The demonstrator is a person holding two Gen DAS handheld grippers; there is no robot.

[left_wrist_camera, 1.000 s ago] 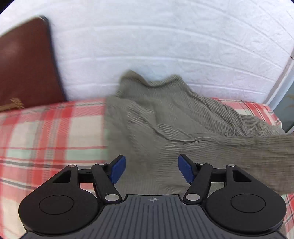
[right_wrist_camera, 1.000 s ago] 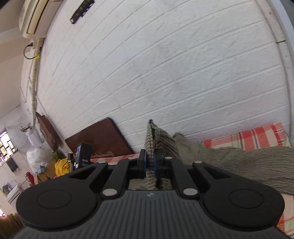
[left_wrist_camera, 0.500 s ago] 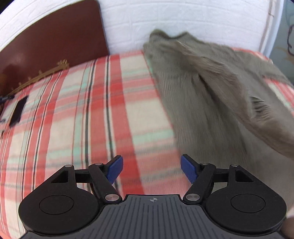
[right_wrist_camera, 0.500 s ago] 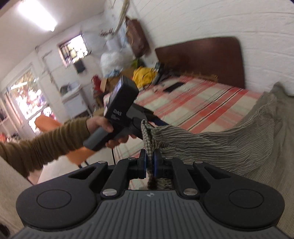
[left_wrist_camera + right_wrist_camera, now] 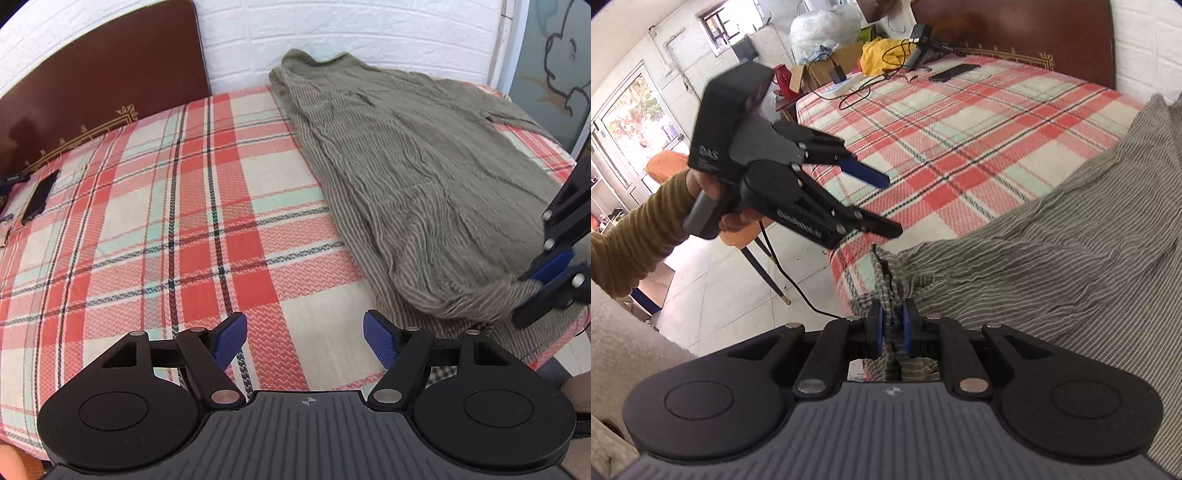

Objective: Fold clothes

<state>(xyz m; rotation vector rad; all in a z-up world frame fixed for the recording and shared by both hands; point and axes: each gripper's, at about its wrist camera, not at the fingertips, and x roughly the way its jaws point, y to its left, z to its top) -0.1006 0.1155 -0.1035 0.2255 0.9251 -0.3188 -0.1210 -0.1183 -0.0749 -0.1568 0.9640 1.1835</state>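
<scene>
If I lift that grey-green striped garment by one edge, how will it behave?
Probably floppy: the striped garment lies crumpled in soft wrinkles on the plaid bedcover. Likely light, since the right tool, jaws now opening, has only a thin bunch between them. It would probably drape and drag rather than hold shape.

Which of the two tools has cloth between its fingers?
The right tool: a bunch of the green striped garment sits between its opening jaws. The left tool is wide open over the plaid bedcover, holding nothing.
</scene>
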